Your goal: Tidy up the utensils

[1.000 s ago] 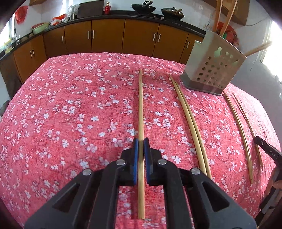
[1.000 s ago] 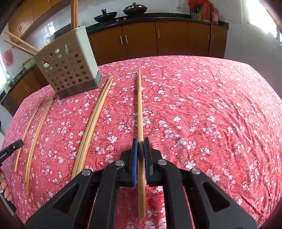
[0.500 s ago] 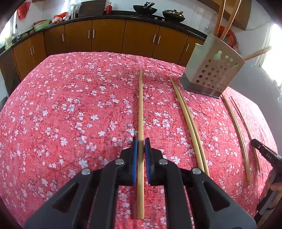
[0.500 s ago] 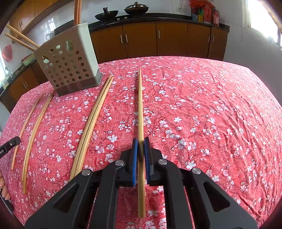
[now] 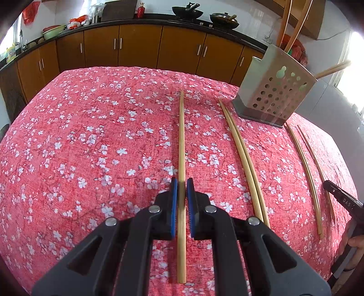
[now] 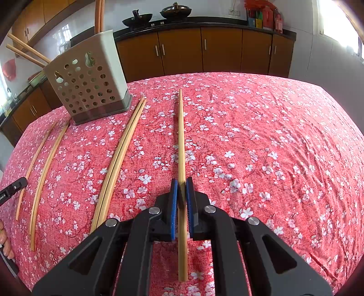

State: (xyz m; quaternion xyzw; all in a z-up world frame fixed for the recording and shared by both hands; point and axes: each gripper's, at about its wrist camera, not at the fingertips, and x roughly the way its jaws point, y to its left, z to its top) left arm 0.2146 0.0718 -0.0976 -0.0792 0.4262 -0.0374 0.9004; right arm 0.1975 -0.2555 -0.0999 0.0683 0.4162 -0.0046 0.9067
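Each claw is clamped on a long pale bamboo chopstick [image 5: 181,145] – left gripper [image 5: 181,189], right gripper [image 6: 181,187]. Left of the holder [image 5: 274,91] the red cloth [image 5: 91,136] is open – pairs lie beside it.

A red cloth printed with white blossoms [image 5: 95,141] covers the surface under and all around the fingers. Far beyond the fingers runs a row of brown wooden cabinets with metal handles [image 5: 138,45] under a black countertop [image 6: 223,22]. On that countertop, ahead of the fingers, sit two black woks [image 5: 187,10]. Ahead and left stand a green basin [image 5: 52,30] and a red bottle [image 5: 141,10].
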